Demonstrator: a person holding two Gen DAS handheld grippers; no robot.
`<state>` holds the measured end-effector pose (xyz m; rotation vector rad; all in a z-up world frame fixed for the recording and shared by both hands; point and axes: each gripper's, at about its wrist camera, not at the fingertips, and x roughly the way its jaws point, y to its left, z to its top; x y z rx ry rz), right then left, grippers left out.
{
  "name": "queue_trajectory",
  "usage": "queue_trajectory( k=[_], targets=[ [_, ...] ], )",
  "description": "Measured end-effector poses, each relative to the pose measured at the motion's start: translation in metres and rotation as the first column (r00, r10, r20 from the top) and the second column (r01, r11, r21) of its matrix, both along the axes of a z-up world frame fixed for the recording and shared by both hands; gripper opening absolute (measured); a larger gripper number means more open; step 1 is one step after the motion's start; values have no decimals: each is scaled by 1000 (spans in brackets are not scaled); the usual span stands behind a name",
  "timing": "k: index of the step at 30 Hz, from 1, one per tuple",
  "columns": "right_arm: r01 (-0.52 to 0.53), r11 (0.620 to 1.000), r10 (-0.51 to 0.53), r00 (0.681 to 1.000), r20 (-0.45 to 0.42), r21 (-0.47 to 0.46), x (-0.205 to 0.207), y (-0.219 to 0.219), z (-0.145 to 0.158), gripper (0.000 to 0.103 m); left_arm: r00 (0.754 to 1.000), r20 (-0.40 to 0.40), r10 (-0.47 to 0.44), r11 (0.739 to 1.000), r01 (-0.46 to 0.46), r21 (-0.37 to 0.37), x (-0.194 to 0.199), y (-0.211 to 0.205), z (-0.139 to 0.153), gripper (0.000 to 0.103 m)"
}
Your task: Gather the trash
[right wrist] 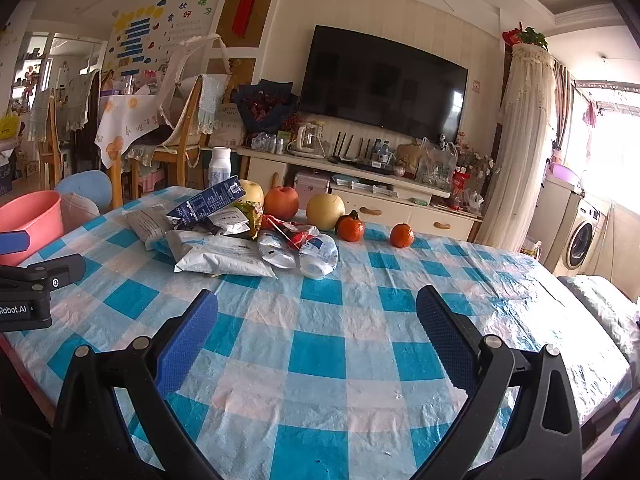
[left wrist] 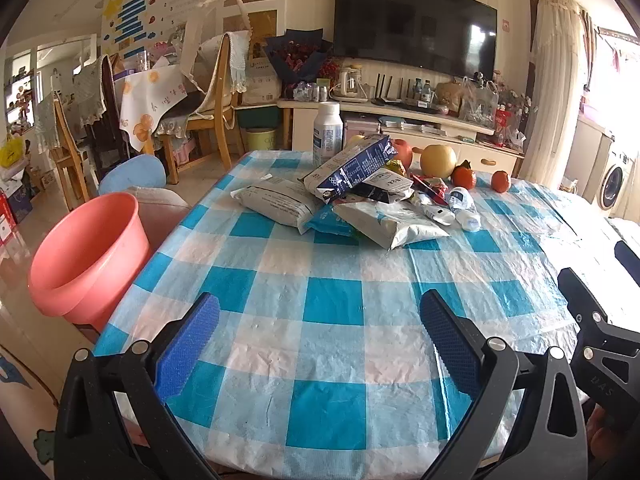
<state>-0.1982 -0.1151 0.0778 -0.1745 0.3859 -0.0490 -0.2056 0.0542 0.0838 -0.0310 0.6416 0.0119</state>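
I hold both claws, left (left wrist: 320, 340) and right (right wrist: 318, 336), wide apart, low over bare cloth (left wrist: 332, 280); trash (left wrist: 360, 200) lies ahead, bucket (left wrist: 86, 256) beside the left edge.

Left tongs (left wrist: 320, 344) gape wide over the checked desk (left wrist: 332, 304), gripping nothing; crumpled wrappers (left wrist: 348, 200) heap at its far side; a pink bucket (left wrist: 86, 256) stands beside its left edge.

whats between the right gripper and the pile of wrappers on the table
Nothing: only bare checked tablecloth lies between the open right gripper and the trash pile, as the right wrist view shows.
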Motion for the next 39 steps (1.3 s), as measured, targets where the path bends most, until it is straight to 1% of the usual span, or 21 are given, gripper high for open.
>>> queue_trajectory(
  k=[5,13,22,25,29,32,34,39],
  targets=[
    [-15,1000,15,1000,-12,-17,7,6,-4,100,1000,-12,3,1000,-3,-5,6,3,-7,99],
    [-28,1000,27,999,-47,-12,20,7,-10,100,1000,-22,2,1000,-2,-2,16,5,-16,99],
    [-35,999,37,995,-97,28,32,-3,-14,100,1000,-6,-28,1000,28,3,25,-1,-16,99],
    [-41,996,51,991,-126,84,40,-12,-16,100,999,4,-43,999,43,12,29,-4,-15,99],
    [-43,985,68,987,-149,169,53,-27,-16,100,998,15,-67,998,67,-9,35,-3,-11,99],
    [-49,962,99,979,-176,269,66,-43,-18,100,996,23,-91,996,91,-8,44,-3,-8,99],
    [-60,941,130,973,-193,334,74,-51,-21,100,994,9,-107,994,108,-17,53,-5,-7,99],
    [-84,904,185,960,-208,419,91,-59,-24,99,992,1,-126,988,126,-88,81,-2,-2,99]
  ],
)
